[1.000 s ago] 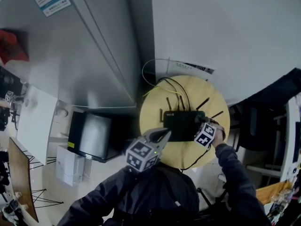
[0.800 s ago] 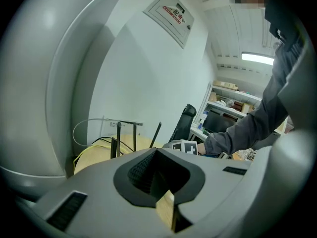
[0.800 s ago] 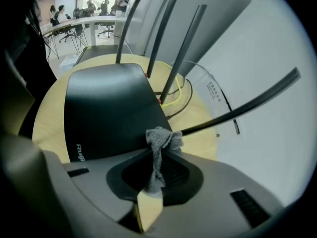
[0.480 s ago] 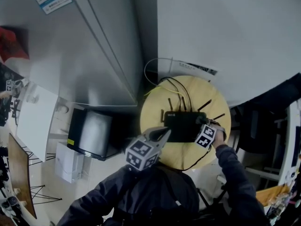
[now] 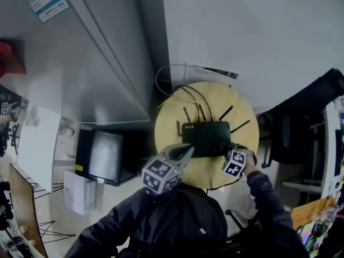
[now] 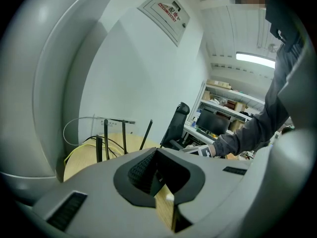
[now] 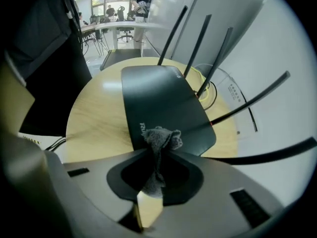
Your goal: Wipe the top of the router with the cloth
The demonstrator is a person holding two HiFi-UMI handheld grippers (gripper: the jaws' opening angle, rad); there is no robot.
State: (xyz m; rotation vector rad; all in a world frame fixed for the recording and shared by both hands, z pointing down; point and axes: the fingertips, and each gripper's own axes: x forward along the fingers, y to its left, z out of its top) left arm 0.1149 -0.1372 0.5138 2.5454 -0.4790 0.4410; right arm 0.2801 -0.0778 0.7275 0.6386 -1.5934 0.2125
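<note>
Two grippers | left gripper (image 5: 187,151) jaws pressed together, nothing between, above table's near edge just left of router | right gripper (image 7: 156,155) clamped on grey cloth (image 7: 161,139), bunched over router's near edge | black router (image 5: 207,138) flat on round wooden table (image 5: 171,123), antennas raised | cables (image 5: 189,93) behind

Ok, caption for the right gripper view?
Right hand-held gripper holds a grey cloth at the black router on a round table.

A round wooden tabletop (image 5: 166,130) stands against a white wall (image 5: 258,36), cables (image 5: 189,93) trailing over its far edge; a dark monitor (image 5: 105,156) sits left.
</note>
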